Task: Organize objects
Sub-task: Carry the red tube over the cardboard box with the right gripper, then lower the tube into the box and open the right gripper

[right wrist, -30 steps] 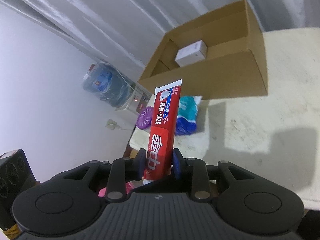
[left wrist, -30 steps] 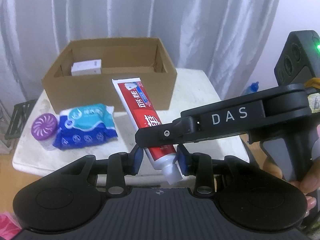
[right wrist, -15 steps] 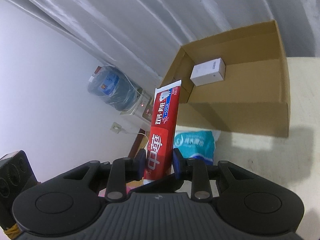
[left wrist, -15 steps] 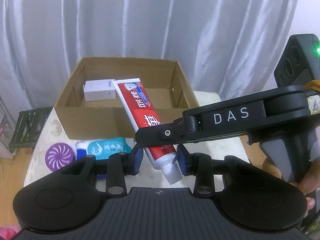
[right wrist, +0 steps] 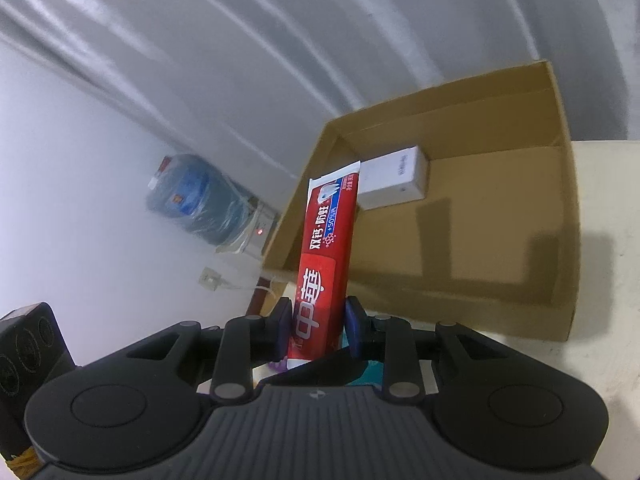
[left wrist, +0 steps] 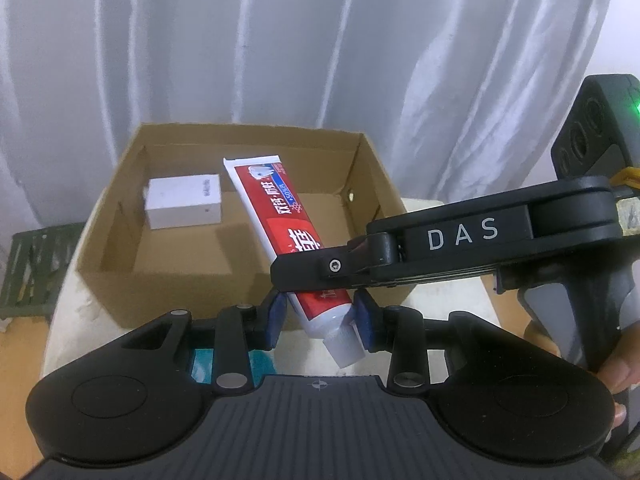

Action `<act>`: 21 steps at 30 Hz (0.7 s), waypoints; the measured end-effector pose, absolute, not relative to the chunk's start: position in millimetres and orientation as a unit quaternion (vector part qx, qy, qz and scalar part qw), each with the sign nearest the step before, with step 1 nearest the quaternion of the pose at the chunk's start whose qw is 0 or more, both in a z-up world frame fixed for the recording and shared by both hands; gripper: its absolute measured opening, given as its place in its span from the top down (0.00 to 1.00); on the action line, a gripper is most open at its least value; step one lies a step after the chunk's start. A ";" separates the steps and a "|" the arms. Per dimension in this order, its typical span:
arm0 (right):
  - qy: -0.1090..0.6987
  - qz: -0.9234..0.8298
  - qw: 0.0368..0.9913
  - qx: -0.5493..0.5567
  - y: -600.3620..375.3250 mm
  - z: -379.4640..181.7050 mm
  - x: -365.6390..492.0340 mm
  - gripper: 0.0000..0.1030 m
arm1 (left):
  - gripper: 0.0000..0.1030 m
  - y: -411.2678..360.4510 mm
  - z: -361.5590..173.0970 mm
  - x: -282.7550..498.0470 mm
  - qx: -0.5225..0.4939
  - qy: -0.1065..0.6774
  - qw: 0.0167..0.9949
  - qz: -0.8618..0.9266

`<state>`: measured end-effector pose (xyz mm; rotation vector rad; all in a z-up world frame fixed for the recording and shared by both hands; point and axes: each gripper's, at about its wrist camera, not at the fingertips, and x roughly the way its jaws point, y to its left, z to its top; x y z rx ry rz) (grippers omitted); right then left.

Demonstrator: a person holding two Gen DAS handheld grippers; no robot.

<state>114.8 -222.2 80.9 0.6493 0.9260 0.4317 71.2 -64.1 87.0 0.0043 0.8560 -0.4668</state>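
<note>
**A:** What sits nearest the left gripper [left wrist: 320, 322]?

**B:** The cap end of the toothpaste tube [left wrist: 280, 236]. The blue fingertips [left wrist: 276, 320] stand either side of it. The right one seems to touch the neck, the left one stands a little off, so I cannot tell whether those jaws pinch it.

**A:** And the right gripper [right wrist: 318, 330]?

**B:** Its jaws are pressed onto the tube's lower body, flat sides against the pads. From the left wrist view its black finger crosses the tube just above the cap.

**A:** Which way does the tube run?

**B:** Its long axis follows the right gripper's fingers: cap toward the cameras, flat crimped end away, over the open cardboard box [left wrist: 120, 280]. In the left view it leans up and to the left. It is held in the air, touching nothing but the grippers.

**A:** Farther on?

**B:** A small white box [left wrist: 184, 206] lies on the carton's floor near its far left corner. The carton rests on a white table [left wrist: 436, 300]. Behind hangs a pale curtain [left wrist: 280, 40]; the right view also shows a water jug [right wrist: 192, 196] by the wall.
</note>
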 end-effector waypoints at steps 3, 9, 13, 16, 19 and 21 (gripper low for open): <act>0.435 0.188 0.825 0.308 -230.9 79.1 123.0 0.70 | 0.65 -71.2 83.8 86.8 0.004 0.416 0.877 -0.240; 0.434 0.151 0.830 0.316 -251.9 67.3 140.1 0.70 | 0.65 -89.5 69.5 122.1 0.008 0.432 0.860 -0.271; 0.438 0.134 0.830 0.317 -263.2 58.6 150.5 0.70 | 0.65 -98.6 59.6 139.6 0.006 0.442 0.851 -0.284; 0.441 0.122 0.834 0.310 -268.0 53.7 156.8 0.70 | 0.65 -102.4 52.6 152.4 -0.002 0.452 0.843 -0.292; 0.442 0.110 0.838 0.299 -270.8 49.5 161.6 0.70 | 0.65 -105.8 46.2 161.7 -0.009 0.459 0.836 -0.300; 0.444 0.104 0.840 0.295 -274.0 46.0 163.1 0.70 | 0.65 -107.5 42.4 167.4 -0.016 0.465 0.831 -0.305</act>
